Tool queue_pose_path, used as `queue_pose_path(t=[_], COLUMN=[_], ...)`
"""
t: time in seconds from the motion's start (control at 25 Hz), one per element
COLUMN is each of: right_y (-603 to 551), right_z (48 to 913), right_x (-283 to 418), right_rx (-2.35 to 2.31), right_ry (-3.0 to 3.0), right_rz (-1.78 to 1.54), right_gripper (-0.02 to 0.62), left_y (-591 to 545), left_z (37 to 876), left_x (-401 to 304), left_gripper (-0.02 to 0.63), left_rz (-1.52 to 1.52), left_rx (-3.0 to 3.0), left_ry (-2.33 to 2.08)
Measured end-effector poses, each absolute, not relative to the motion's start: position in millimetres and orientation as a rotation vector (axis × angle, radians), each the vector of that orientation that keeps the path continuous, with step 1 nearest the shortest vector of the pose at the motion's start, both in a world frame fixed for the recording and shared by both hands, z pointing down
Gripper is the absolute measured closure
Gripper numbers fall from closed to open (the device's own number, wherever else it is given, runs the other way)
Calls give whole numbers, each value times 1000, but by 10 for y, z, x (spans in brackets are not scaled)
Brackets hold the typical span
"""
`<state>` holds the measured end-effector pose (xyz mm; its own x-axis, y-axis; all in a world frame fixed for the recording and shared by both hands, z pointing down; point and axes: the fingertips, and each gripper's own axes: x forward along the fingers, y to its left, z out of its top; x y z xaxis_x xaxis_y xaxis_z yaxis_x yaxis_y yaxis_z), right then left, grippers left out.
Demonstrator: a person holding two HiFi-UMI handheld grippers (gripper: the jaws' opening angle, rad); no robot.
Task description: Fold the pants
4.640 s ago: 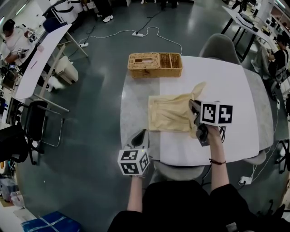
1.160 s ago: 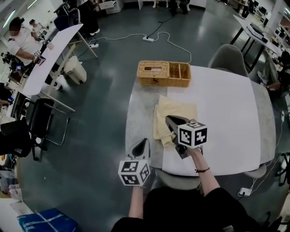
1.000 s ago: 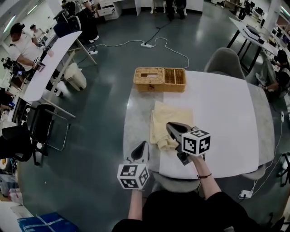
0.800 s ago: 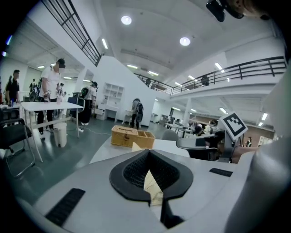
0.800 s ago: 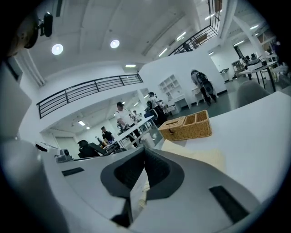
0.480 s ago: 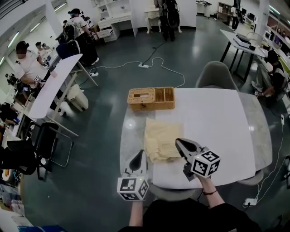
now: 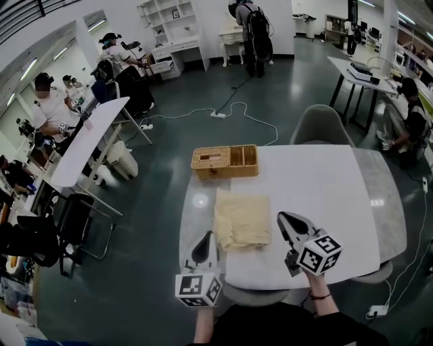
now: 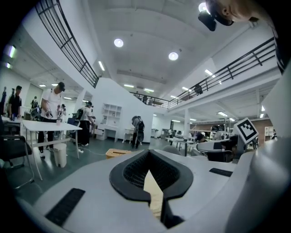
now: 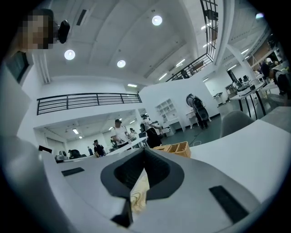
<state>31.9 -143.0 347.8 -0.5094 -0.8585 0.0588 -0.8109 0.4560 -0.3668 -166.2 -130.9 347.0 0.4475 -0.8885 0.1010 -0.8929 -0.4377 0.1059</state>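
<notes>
1. Head view: the pants (image 7: 242, 219) lay folded into a compact rectangle on the white table (image 7: 325, 196), near the wicker basket (image 7: 224, 161). The left gripper (image 7: 207, 236) and right gripper (image 7: 283, 219) hung clear of the cloth, probably because the fold looked finished and needed no holding.
2. Left gripper view: its jaws were clenched on nothing. The cream sliver in the slit between them was the pants (image 8: 153, 195) lying beyond.
3. Right gripper view: its jaws were likewise closed and empty, pointing level towards the pants (image 9: 138, 193) and basket (image 9: 175, 148).

Floor (image 7: 172, 172): I see dark, glossy grey
Walls (image 7: 206, 23): white, with shelving (image 7: 161, 13)
Furniture: grey chair (image 7: 318, 125) behind my desk (image 7: 321, 186)
Light: round ceiling lamps (image 8: 118, 43)
</notes>
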Motion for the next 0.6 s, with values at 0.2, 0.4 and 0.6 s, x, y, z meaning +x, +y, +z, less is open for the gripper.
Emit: queue_pose_path(t=[0.2,0.4,0.6], right_y=[-1398,-1395,-1413], right_z=[3358,3335,3319], right_x=[451,530,593], right_rx=[-1495,-1502,-1505], right_ry=[2541,2542,2545], right_rz=[-489,-477,-472], right_gripper=[580,580,580], left_y=[-1294,-1291,-1289], left_z=[3364,3321,3314], left_x=[-1655,-1683,-1711], left_gripper=[598,598,598], left_rz=[17,16,29], left_rx=[2558,2546,2539], left_ry=[-1603,-1641,-1665])
